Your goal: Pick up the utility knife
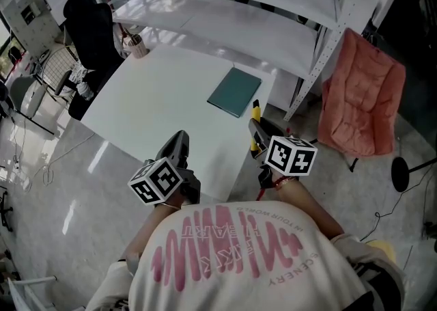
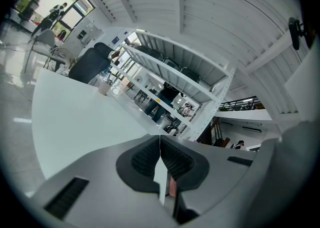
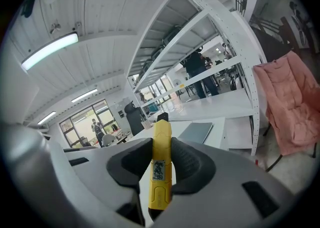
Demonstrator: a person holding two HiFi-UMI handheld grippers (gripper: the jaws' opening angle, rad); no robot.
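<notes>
A yellow utility knife (image 3: 161, 167) with a black tip is clamped between the dark pads of my right gripper (image 3: 161, 159), which is shut on it; the knife stands lengthwise along the jaws. In the head view the knife (image 1: 255, 119) pokes out ahead of the right gripper (image 1: 257, 132), held above the near right corner of the white table (image 1: 157, 104). My left gripper (image 1: 179, 147) hovers near the table's front edge. Its pads meet at the tips in the left gripper view (image 2: 160, 158), with nothing between them.
A teal notebook (image 1: 234, 91) lies on the table's far right part. White metal shelving (image 1: 225, 9) stands behind the table. A cup of pens (image 1: 136, 46) sits at the far left corner. A pink folding chair (image 1: 362, 94) stands at the right, black office chairs at the left.
</notes>
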